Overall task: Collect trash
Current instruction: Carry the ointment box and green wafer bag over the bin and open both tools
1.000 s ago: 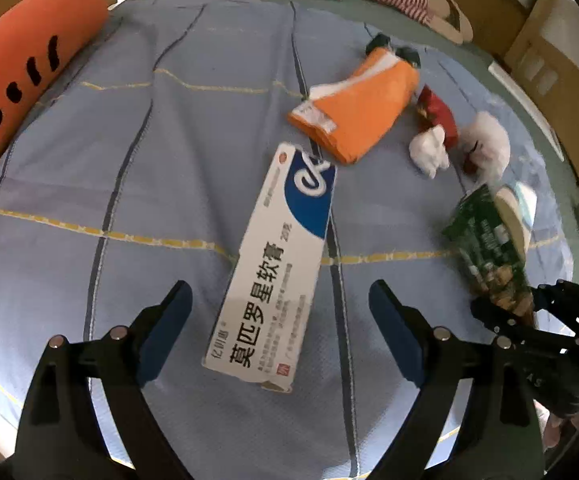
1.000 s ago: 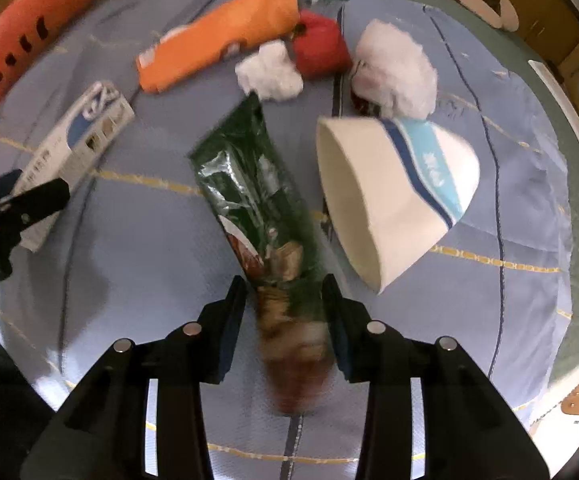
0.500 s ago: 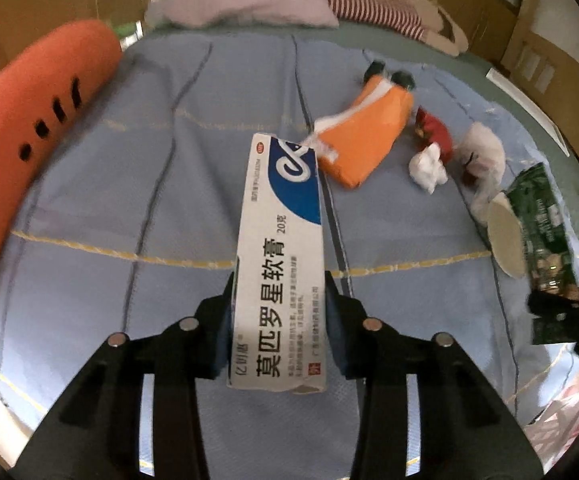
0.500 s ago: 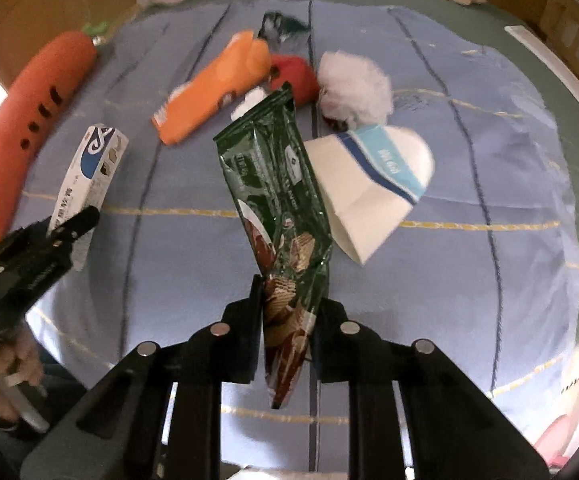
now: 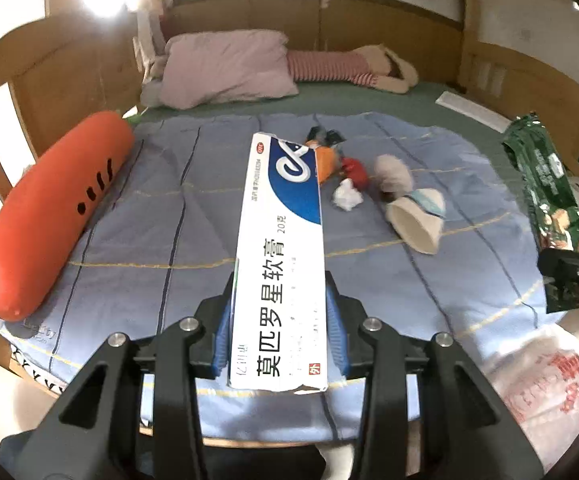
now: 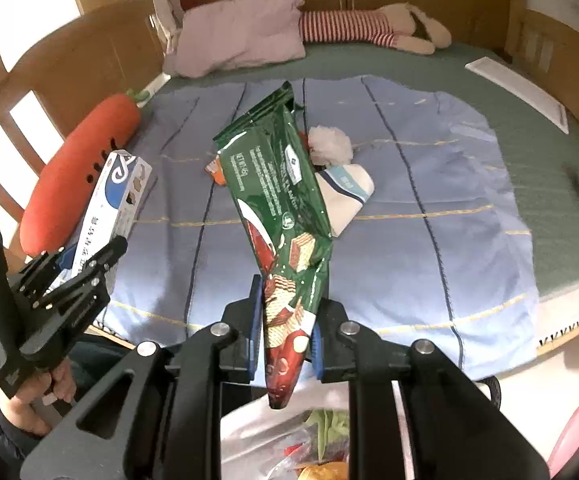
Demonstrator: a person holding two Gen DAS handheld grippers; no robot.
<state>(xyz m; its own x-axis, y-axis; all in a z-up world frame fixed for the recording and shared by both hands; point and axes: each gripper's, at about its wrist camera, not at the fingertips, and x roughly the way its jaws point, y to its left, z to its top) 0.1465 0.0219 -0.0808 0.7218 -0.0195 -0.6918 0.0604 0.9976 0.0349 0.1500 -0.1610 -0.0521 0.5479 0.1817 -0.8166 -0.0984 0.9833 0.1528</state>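
Observation:
My left gripper is shut on a long white and blue ointment box and holds it up above the blue bedspread. My right gripper is shut on a green wafer wrapper, lifted off the bed. The wrapper also shows at the right edge of the left wrist view, the box in the right wrist view. On the bed lie a paper cup, a white tissue wad, a red wrapper, an orange packet and a fluffy white ball.
A plastic bag with trash hangs open below the right gripper and shows at the lower right of the left wrist view. A carrot plush lies along the bed's left edge. A pink pillow and striped plush lie at the head.
Both grippers pulled back and up from the bed toward its near edge. The left gripper closed on the ointment box and lifted it. The right carried the green wrapper over the bag.

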